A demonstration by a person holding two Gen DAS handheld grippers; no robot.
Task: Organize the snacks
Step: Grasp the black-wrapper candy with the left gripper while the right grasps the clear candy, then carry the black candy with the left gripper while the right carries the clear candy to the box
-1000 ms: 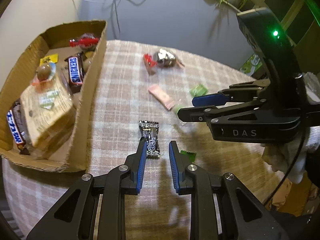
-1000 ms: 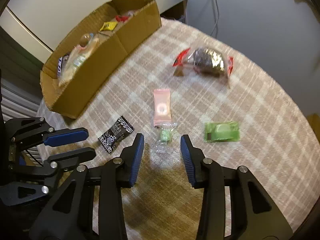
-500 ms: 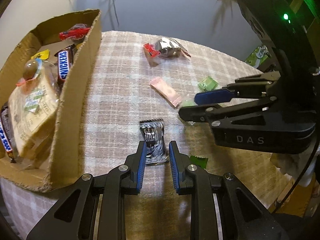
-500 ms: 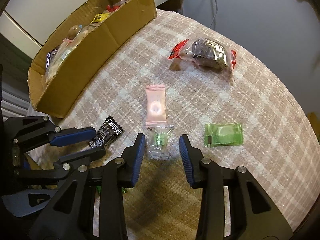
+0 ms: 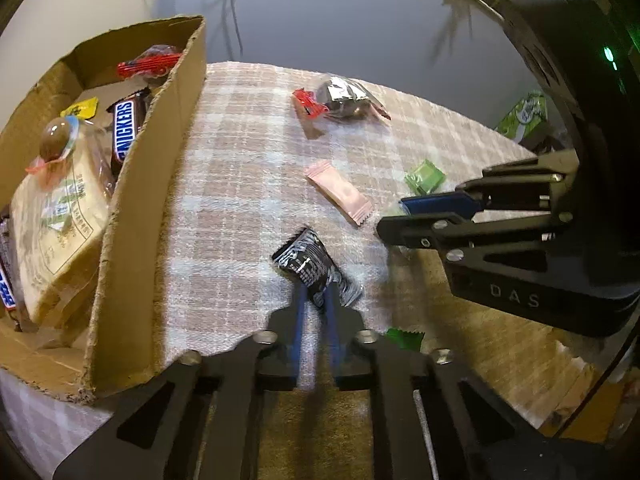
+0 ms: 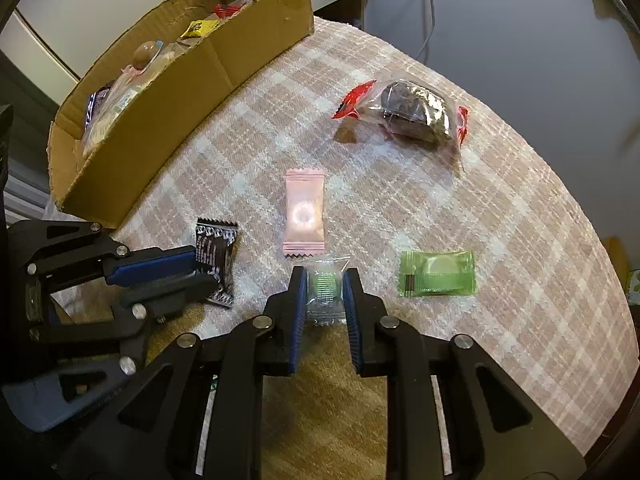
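Both jaw pairs just closed: left gripper (image 5: 316, 300) pinches black packet (image 5: 310, 266), right gripper (image 6: 324, 292) clear candy (image 6: 325, 286). Risk: edge grip slipping; box (image 6: 224, 64) at 10 o'clock.

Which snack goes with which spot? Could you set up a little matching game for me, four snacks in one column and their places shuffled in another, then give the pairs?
Snacks:
1. black wrapped candy
2. clear-wrapped green candy
3. Snickers bar
4. pink sachet

Places:
A. lying loose on the checked cloth, touched by no gripper
B. pinched in the left gripper
C. inside the cardboard box
D. pinched in the right gripper

Pairs: 1-B, 2-D, 3-C, 4-A
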